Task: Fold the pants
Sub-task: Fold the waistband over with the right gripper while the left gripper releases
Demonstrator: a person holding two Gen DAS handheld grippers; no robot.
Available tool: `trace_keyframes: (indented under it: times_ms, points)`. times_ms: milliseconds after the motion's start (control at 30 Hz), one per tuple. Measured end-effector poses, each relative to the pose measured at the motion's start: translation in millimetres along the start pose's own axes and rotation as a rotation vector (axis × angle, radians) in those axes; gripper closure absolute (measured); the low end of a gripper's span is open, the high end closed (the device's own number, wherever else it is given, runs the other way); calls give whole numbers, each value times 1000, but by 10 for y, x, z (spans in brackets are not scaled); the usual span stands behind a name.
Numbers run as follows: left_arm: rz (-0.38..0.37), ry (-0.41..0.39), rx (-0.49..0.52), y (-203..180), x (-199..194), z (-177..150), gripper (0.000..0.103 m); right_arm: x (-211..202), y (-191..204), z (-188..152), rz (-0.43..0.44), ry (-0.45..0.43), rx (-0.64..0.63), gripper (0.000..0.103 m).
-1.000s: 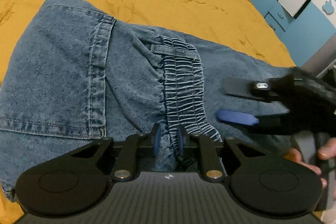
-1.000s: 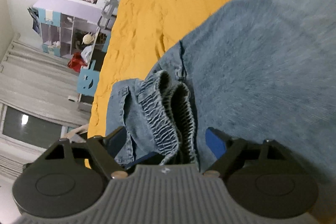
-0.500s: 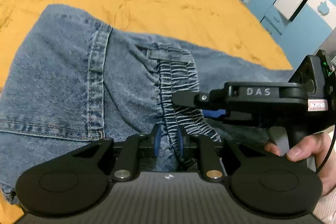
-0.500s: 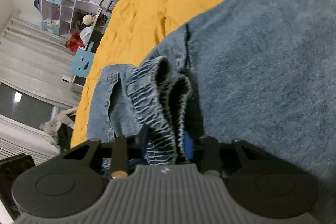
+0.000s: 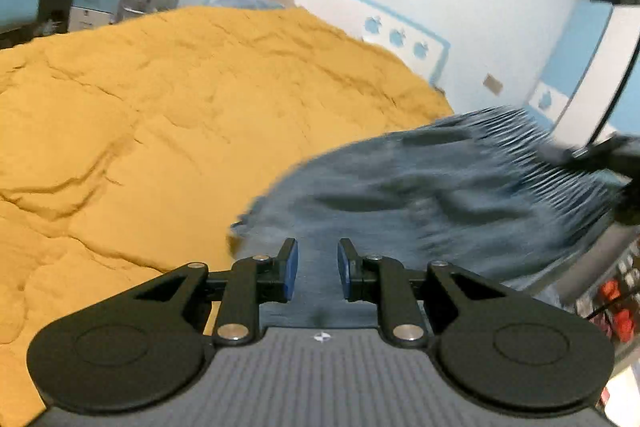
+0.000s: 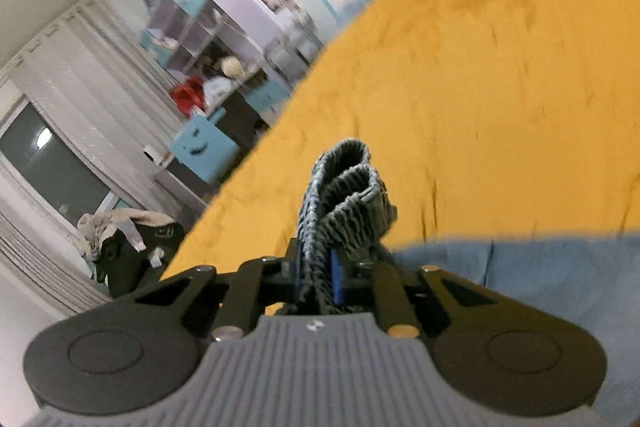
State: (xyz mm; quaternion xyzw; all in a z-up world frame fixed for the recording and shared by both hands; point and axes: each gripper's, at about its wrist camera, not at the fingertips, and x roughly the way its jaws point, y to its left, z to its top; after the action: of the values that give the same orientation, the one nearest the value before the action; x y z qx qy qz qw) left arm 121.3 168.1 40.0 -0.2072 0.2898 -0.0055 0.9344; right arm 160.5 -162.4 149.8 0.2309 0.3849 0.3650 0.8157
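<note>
The blue denim pants (image 5: 420, 195) are lifted off the yellow bed cover (image 5: 160, 115) and blurred by motion. My left gripper (image 5: 318, 267) is open a little, with denim lying between and below its blue pads; I cannot tell if they touch it. My right gripper (image 6: 316, 273) is shut on the bunched elastic waistband (image 6: 340, 187), which sticks up between its fingers. More denim (image 6: 540, 287) lies at the lower right of the right wrist view. The right gripper's dark body (image 5: 612, 155) shows at the right edge of the left wrist view, at the waistband.
The bed cover (image 6: 480, 87) fills most of both views. A desk and shelves with clutter (image 6: 208, 67) stand past the bed's left side, with a blue chair (image 6: 204, 147). A white and blue headboard (image 5: 340, 15) and wardrobe (image 5: 592, 67) stand behind.
My right gripper shut on the waistband and lifted it. My left gripper let go of the waistband, opened slightly, and tilted up. The pants rose off the bed.
</note>
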Motion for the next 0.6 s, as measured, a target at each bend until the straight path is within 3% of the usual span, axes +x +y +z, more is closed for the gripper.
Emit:
trace_keyframes:
  times_ms: [133, 267, 467, 600]
  points:
    - [-20, -9, -17, -24, -43, 9, 80, -556, 333, 431, -45, -69, -64, 96]
    - [-57, 17, -21, -164, 117, -17, 80, -1117, 426, 706, -113, -132, -91, 97]
    - [-110, 85, 9, -369, 445, -79, 80, -2030, 129, 952, -177, -231, -62, 99]
    - [-135, 145, 46, -551, 736, -156, 80, -2418, -320, 977, -233, -227, -28, 99]
